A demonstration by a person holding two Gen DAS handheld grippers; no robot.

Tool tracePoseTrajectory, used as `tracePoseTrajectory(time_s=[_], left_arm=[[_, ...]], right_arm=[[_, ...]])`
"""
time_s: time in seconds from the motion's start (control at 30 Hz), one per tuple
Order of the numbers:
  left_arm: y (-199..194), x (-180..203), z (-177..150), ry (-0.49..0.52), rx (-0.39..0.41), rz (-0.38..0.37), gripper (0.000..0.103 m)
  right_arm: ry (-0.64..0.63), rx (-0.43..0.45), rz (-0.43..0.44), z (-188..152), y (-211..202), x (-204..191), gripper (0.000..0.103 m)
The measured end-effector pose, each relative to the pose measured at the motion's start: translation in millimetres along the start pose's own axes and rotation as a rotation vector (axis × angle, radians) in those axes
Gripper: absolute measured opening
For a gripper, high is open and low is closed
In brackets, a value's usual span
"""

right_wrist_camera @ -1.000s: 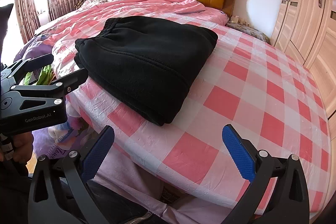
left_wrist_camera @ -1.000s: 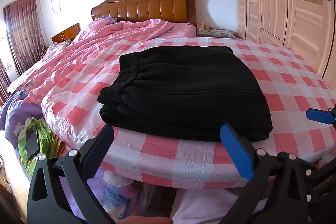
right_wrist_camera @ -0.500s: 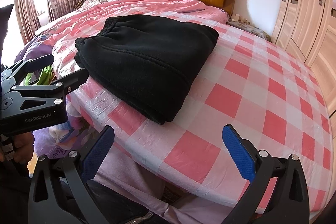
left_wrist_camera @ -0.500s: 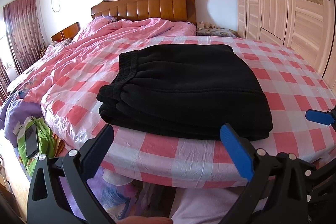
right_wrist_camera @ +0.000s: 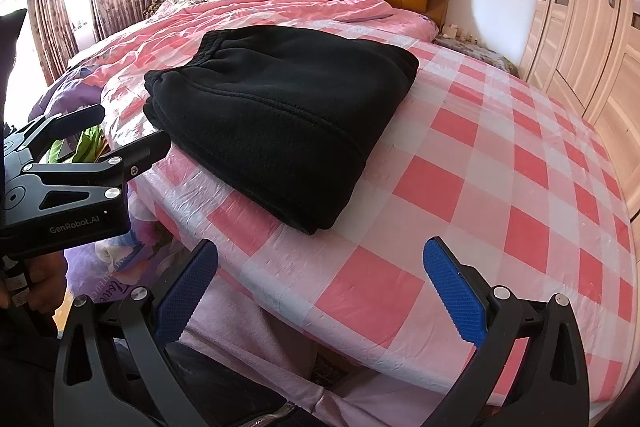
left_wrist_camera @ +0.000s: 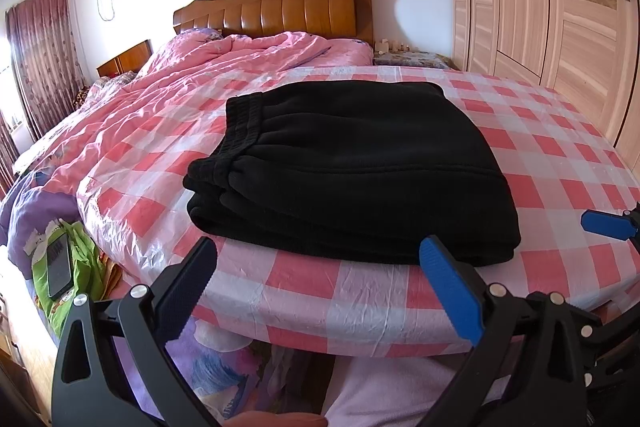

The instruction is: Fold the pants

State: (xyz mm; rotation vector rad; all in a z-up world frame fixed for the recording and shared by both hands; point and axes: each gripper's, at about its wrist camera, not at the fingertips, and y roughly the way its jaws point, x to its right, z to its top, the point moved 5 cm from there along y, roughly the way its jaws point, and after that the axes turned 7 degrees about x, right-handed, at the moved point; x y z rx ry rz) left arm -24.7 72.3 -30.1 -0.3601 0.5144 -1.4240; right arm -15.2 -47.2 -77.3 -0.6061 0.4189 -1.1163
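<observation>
Both tongs stand wide apart and hold nothing — the left tongs (left_wrist_camera: 316, 287) hover off the bed's near edge, the right tongs (right_wrist_camera: 320, 287) just beside them, further along the same edge. Ahead lies the folded stack of black fleece pants (left_wrist_camera: 352, 171) on the pink-and-white checked plastic sheet (left_wrist_camera: 560, 155), ribbed waistband (left_wrist_camera: 242, 123) to the left, its long side running along the edge. The stack sits squarely before the left tongs and up-left of the right; the left looks nearer. The folding appears finished.
</observation>
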Motion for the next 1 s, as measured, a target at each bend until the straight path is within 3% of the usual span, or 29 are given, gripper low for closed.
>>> tracePoseTrajectory(time_s=[1.0], left_arm=[[7.2, -1.8, -9.5, -0.001, -0.041, -0.001, 0.101]], right_arm=[[0.004, -0.004, 0.008, -3.3, 0.0, -2.8, 0.099]])
